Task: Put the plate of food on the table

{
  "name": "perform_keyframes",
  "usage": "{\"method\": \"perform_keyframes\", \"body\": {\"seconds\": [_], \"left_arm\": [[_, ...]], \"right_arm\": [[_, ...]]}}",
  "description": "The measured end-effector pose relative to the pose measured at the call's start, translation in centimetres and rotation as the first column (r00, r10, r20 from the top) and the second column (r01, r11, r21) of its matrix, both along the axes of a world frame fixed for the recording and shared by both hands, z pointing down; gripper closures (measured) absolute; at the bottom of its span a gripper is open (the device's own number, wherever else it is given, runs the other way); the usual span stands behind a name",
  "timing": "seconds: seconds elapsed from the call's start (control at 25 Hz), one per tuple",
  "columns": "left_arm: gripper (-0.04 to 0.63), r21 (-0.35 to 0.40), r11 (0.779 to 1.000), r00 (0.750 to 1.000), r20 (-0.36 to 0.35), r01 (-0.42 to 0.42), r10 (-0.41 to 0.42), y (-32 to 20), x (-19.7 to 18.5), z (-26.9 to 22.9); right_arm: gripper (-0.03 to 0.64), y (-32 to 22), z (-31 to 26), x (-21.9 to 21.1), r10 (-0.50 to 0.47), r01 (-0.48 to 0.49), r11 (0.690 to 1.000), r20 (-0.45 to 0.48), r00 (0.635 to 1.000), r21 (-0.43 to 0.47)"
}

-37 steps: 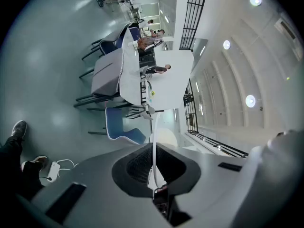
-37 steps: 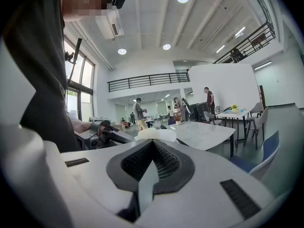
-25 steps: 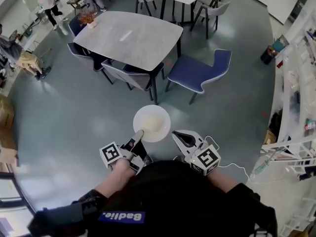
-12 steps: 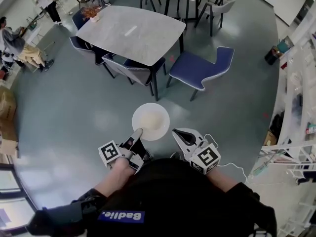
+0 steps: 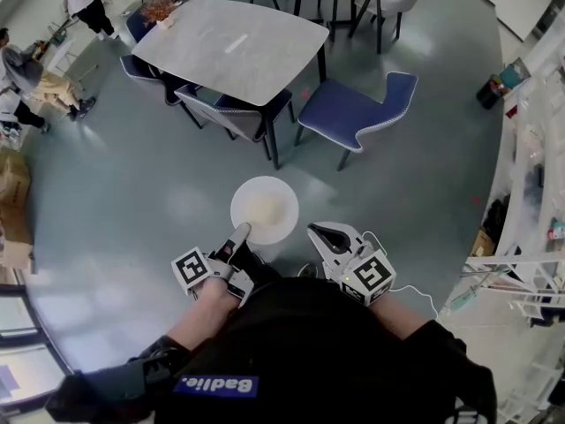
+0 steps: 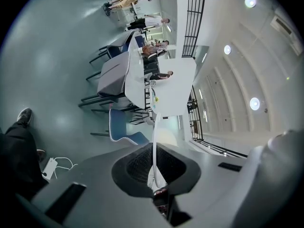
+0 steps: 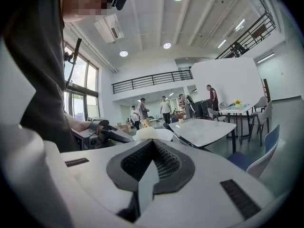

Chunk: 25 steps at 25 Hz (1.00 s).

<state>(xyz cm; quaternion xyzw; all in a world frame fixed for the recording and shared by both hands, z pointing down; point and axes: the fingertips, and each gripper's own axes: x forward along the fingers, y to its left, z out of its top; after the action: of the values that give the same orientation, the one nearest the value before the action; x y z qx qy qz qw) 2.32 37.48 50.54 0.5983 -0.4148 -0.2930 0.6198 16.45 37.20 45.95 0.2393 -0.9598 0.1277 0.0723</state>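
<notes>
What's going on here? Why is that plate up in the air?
A person holds a white plate of food by its rim, pinched in the left gripper. The right gripper is beside it, shut and empty. The plate hangs over the floor, not yet on the grey table, which is ahead, past a blue chair.
</notes>
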Motion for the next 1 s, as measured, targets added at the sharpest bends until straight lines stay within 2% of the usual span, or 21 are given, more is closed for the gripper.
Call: {"method": "perform_keyframes", "body": {"seconds": [0.4, 0.8, 1.0], "left_arm": [[0.581, 0.027, 1.000, 1.000, 0.000, -0.006, 0.006, -2.5, 0.2, 0.0], [0.581, 0.045, 0.999, 1.000, 0.009, -0.027, 0.027, -6.0, -1.5, 1.1], [0.581, 0.035, 0.998, 0.998, 0.018, -0.055, 0.054, -12.9, -4.8, -0.2]], "right_arm": [[0.606, -2.1, 0.5, 0.3, 0.000, 0.000, 1.000, -0.027, 1.000, 0.009], [0.606, -4.7, 2.2, -1.4, 0.018, -0.018, 1.000, -0.049, 0.999, 0.003], [0.606, -11.2, 1.2, -4.9, 0.036, -0.037, 0.999, -0.058, 0.998, -0.018]]}}
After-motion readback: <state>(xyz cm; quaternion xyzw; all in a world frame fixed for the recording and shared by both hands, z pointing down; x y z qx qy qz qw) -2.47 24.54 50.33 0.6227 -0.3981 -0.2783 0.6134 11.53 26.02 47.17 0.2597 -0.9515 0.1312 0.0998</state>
